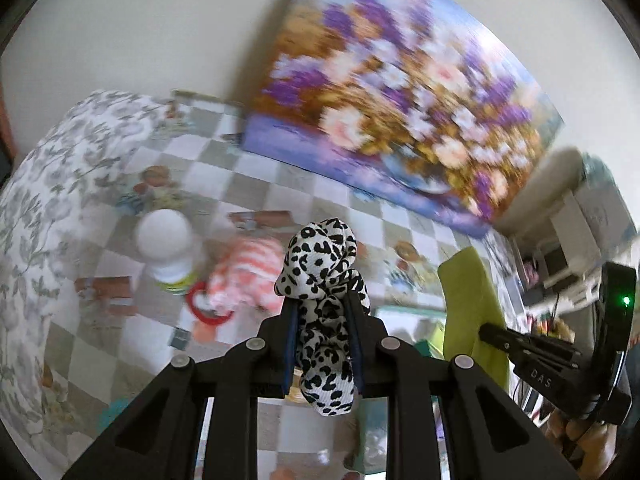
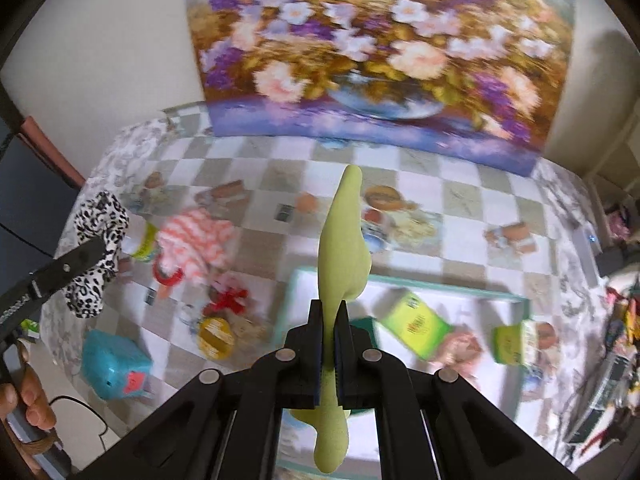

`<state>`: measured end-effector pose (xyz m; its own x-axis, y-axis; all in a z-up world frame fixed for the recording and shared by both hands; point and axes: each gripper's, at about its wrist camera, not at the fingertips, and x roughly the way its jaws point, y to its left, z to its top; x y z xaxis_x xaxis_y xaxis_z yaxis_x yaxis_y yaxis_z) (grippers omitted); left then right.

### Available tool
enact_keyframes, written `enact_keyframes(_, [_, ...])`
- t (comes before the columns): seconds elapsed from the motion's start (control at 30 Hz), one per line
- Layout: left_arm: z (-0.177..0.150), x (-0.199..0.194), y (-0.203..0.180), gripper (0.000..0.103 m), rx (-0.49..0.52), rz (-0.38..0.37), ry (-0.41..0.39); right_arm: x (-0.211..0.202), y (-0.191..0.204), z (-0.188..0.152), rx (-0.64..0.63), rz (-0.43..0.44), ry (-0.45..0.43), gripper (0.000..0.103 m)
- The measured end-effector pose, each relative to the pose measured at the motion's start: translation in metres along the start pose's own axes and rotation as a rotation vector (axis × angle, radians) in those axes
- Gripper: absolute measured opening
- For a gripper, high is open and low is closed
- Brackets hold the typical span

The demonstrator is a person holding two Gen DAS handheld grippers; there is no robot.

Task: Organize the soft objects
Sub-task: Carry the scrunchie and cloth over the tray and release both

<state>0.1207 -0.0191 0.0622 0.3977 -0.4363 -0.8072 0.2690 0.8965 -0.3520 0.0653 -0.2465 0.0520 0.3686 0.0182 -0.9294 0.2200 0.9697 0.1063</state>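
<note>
Left claw (image 1: 322,320) is clamped on a leopard-print cloth (image 1: 326,300), lifted above the desk (image 1: 256,184), centre of frame. Right claw (image 2: 330,322) pinches a thin green cloth (image 2: 344,248), also lifted, centre of frame over the white tray (image 2: 460,300).

Risks, imo: the green piece is gripped edge-on w/ little material between the jaws, so a quick swing could slip it out. The leopard bundle is bunched, so loose folds may snag the pink striped cloth (image 1: 248,276) below.

Green cloth's long axis runs bottom to top of frame, tip pointing up toward the painting (image 2: 376,52). Leopard cloth also runs roughly vertical.
</note>
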Motion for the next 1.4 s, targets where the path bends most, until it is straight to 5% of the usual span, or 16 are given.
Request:
enact_keyframes(0.33, [-0.049,0.060,-0.111,0.024,0.242,-0.125,0.225,0.001,-0.080,-0.046,0.095,-0.107,0.092,0.005])
enact_keyframes(0.53, [-0.083,0.090,-0.142,0.024,0.320,-0.125,0.348,0.005,-0.109,-0.069,0.129,-0.157,0.142,0.005])
enact_keyframes(0.7, [-0.093,0.101,-0.150,0.047,0.340,-0.113,0.398,0.013,-0.124,-0.080,0.165,-0.154,0.178,0.005])
enact_keyframes(1.17, [-0.057,0.090,-0.082,0.062,0.142,-0.032,0.302,0.021,-0.103,-0.070,0.138,-0.115,0.180,0.008])
enact_keyframes(1.4, [-0.034,0.080,0.005,0.075,-0.046,0.101,0.232,0.035,-0.065,-0.057,0.117,-0.076,0.170,0.050])
